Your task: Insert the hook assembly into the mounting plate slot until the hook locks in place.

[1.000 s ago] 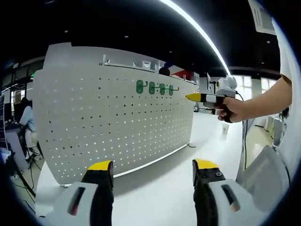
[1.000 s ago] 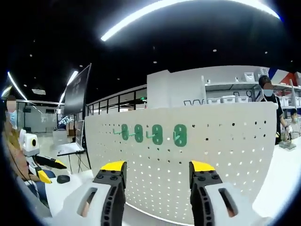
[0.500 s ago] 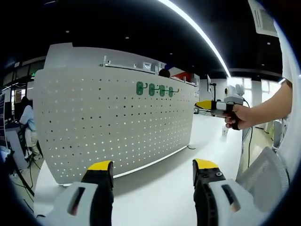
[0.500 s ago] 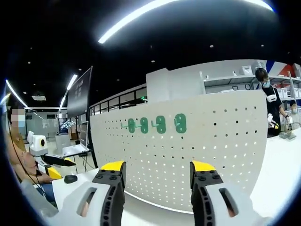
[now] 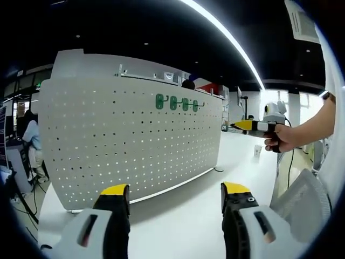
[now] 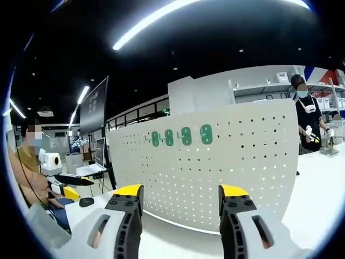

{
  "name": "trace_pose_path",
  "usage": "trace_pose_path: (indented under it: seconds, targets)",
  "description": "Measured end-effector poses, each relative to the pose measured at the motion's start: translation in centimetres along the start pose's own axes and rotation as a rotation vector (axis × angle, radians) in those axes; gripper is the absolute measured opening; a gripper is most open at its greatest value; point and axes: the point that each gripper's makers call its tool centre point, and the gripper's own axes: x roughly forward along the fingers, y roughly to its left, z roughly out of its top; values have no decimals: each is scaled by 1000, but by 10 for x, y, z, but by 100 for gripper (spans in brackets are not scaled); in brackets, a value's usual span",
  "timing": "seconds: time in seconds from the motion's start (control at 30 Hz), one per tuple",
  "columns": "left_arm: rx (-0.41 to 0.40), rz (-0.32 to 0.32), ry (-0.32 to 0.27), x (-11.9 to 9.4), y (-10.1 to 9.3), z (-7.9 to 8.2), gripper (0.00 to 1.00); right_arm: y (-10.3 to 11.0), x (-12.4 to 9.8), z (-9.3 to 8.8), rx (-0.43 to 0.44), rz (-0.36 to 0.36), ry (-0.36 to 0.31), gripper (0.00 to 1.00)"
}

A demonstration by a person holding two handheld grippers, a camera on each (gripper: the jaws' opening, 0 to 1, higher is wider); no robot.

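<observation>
In the left gripper view, the left hand-held gripper (image 5: 177, 197) stands with its yellow-tipped jaws wide apart, holding nothing, above the white desk (image 5: 215, 178). Beyond it the perforated mounting plate (image 5: 129, 135) stands upright on the desk, well apart from the jaws. Four green hook assemblies (image 5: 178, 102) hang in a row near the plate's upper edge, above and ahead of the jaws. To the right, a hand (image 5: 280, 137) holds the right hand-held gripper (image 5: 250, 125) pointed toward the plate's far end.

In the right gripper view, the right hand-held gripper's jaws are likewise wide apart and empty. The mounting plate (image 6: 215, 167) stands ahead, with the green hook assemblies (image 6: 180, 136) high on it; whether each is fully seated cannot be told.
</observation>
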Motion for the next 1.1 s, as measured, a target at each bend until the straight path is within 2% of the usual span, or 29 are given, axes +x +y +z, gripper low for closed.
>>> trace_pose_path:
  seconds: [0.33,1.1]
  targets:
    - [13,1,-6,-3,-2,2,71,8,-17,-11,0,16,10,57]
    - [7,22,17,-27,4,-19,73,8,-61,-40,10,-22,48,62]
